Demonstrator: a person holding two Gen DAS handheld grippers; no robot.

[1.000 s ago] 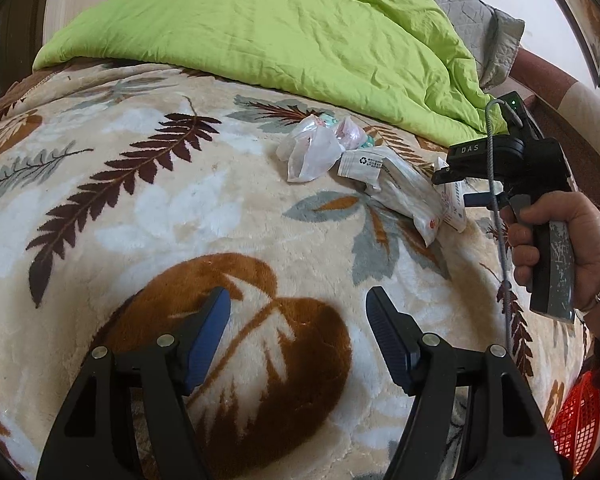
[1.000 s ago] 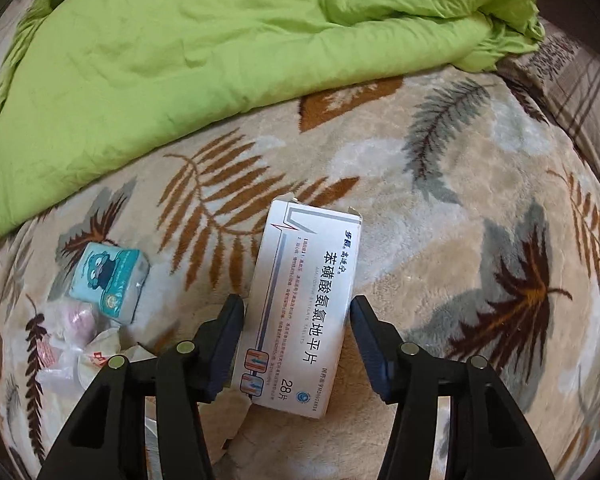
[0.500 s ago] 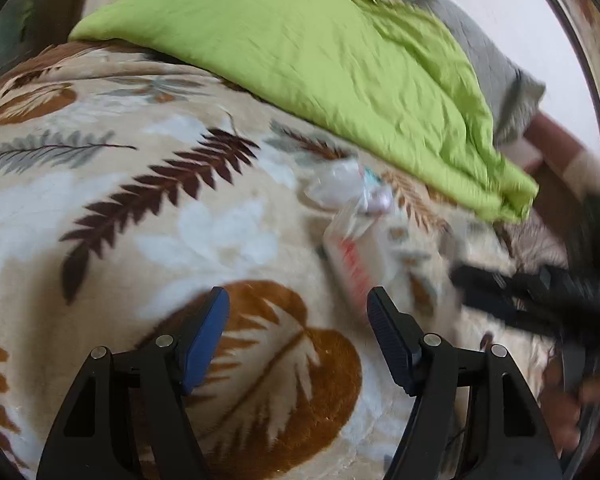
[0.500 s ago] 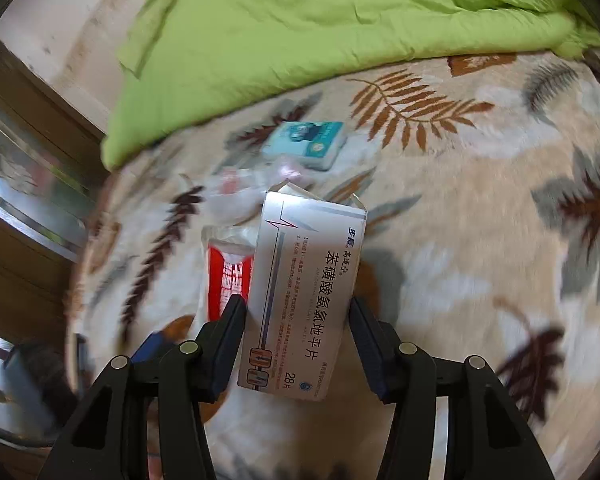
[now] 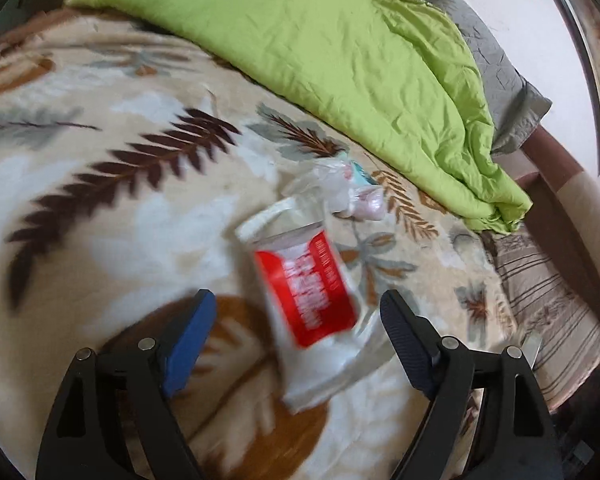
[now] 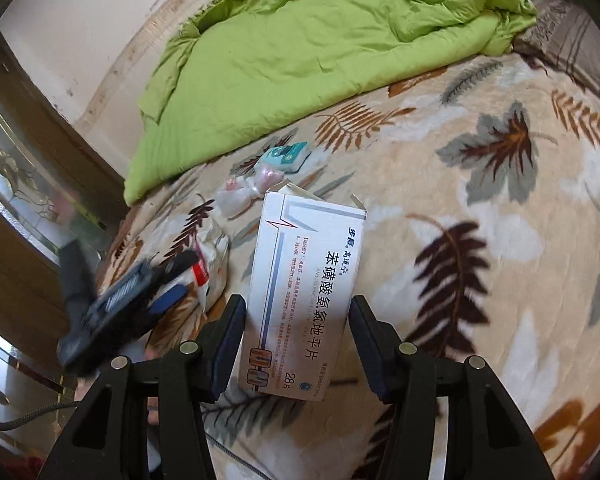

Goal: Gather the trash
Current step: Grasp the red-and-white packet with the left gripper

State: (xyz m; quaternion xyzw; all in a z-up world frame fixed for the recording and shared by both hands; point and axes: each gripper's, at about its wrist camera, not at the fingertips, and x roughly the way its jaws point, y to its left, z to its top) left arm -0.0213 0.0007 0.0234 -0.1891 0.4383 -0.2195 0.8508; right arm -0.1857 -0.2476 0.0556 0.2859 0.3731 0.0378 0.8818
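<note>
The right gripper (image 6: 298, 350) has its jaws closed against the two long sides of a white medicine box (image 6: 304, 292), printed with Chinese characters and "28", whose opened top flaps point away from the jaws. The box is carried above the leaf-patterned blanket (image 6: 480, 208) covering the bed.

The left gripper (image 5: 296, 338) has its jaws spread wide and grips nothing. Between them and slightly ahead lies a clear plastic packet with a red label (image 5: 306, 284), resting on the blanket (image 5: 100, 220); the view is blurred, so whether either jaw touches the packet cannot be told. In the right wrist view the same packet (image 6: 210, 266) lies to the left of the jaws, with the left gripper (image 6: 168, 284) over it.

Farther ahead of the left jaws sits a crumpled clear plastic bag (image 5: 340, 192) with pinkish contents, and just beyond it a teal tissue pack (image 5: 360, 170), seen more plainly from the right wrist (image 6: 286, 156). A rumpled lime-green quilt (image 5: 340, 40) lies beyond these.
</note>
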